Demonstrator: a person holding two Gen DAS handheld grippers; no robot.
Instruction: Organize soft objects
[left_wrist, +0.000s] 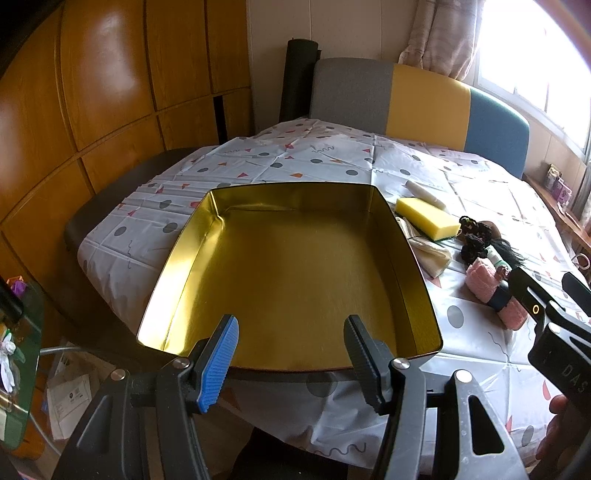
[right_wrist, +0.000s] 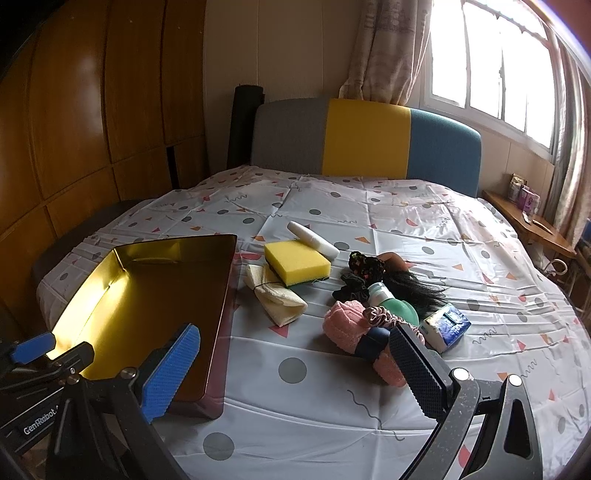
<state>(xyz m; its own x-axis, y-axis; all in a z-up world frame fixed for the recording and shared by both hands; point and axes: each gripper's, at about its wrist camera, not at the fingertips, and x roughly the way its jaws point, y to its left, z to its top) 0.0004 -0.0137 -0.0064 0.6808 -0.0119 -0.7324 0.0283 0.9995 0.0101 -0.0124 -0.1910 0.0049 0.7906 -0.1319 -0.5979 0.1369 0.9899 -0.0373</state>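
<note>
Loosely heaped on the patterned tablecloth (right_wrist: 332, 406): yellow sponge (right_wrist: 296, 263), cream cloth (right_wrist: 275, 295), white tube (right_wrist: 313, 239), pink towel roll (right_wrist: 354, 332), black scrunchies (right_wrist: 360, 275), green bottle (right_wrist: 393, 301), blue tissue pack (right_wrist: 447, 325). Just left of the heap, gold tin tray (left_wrist: 288, 273), bare inside. Poised at the tray's near rim, left tool (left_wrist: 291, 354), fingers apart, holding nothing. Beside the pink roll, right tool (right_wrist: 291, 373), fingers wide apart.
</note>
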